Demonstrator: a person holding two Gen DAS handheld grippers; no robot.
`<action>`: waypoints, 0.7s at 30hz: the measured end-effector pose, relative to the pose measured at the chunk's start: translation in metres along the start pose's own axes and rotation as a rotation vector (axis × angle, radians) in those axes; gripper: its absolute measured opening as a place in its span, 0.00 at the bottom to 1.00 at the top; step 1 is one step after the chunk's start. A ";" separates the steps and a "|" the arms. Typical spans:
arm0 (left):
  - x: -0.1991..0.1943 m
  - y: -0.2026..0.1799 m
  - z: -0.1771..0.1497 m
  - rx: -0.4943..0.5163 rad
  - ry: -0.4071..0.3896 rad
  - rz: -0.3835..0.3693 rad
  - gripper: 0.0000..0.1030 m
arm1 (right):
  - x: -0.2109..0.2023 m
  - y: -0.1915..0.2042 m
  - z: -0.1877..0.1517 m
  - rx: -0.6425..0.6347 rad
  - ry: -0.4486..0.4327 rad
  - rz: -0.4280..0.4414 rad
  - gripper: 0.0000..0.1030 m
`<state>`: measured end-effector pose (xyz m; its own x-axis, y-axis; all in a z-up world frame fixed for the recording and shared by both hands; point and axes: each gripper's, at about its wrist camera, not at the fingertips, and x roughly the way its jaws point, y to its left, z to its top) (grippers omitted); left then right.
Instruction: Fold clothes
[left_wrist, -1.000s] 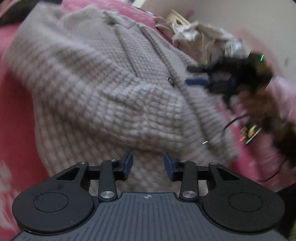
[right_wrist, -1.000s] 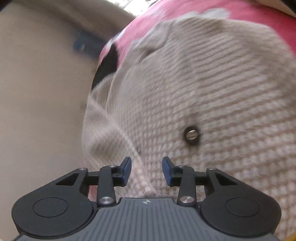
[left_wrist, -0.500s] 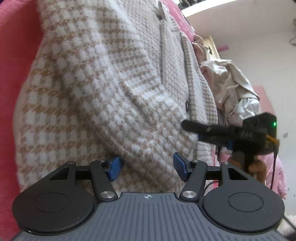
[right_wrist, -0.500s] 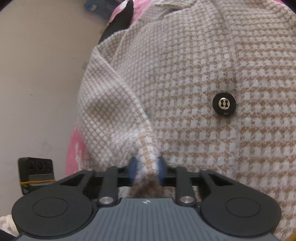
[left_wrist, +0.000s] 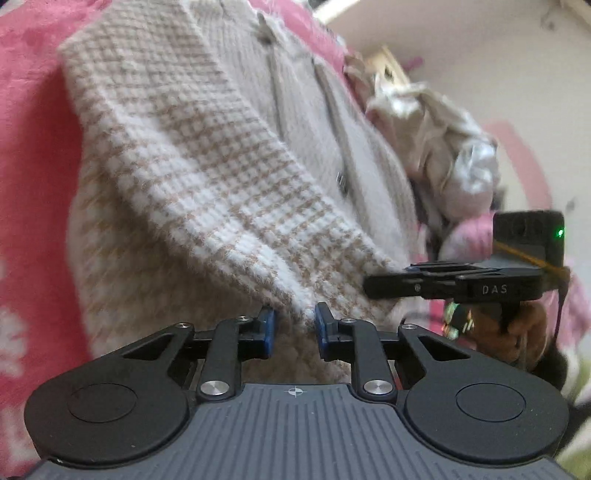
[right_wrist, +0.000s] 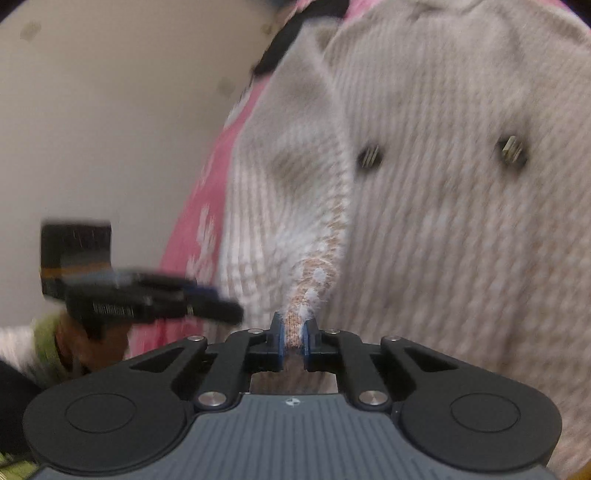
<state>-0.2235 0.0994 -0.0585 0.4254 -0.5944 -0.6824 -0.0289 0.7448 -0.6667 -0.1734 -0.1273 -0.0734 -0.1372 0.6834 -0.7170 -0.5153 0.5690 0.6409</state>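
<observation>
A beige and white houndstooth knit cardigan with dark buttons lies on a pink floral bedspread. My left gripper is closed down on the cardigan's bottom hem corner, with fabric between its blue pads. My right gripper is shut on another hem corner of the cardigan, which rises pinched between its pads. Each gripper shows in the other's view: the right one in the left wrist view and the left one in the right wrist view.
A heap of pale crumpled clothes lies beyond the cardigan at the right. A beige wall is at the left of the right wrist view. The person's hand holds the right gripper.
My left gripper has narrowed from wide open onto the hem. My right gripper stays shut on the hem and both have lifted it, pulling the cardigan's lower part up.
</observation>
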 end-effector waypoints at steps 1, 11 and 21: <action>-0.003 0.003 -0.005 0.005 0.018 0.019 0.19 | 0.007 0.004 -0.004 -0.007 0.017 0.004 0.09; -0.028 0.015 -0.027 -0.011 0.054 0.115 0.19 | 0.035 0.025 -0.014 -0.078 0.113 0.046 0.09; -0.012 0.020 -0.032 0.027 0.093 0.127 0.19 | 0.031 0.025 -0.007 -0.105 0.132 0.002 0.09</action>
<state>-0.2578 0.1118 -0.0729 0.3344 -0.5195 -0.7863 -0.0520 0.8229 -0.5658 -0.1969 -0.0949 -0.0817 -0.2441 0.6146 -0.7501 -0.5993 0.5125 0.6150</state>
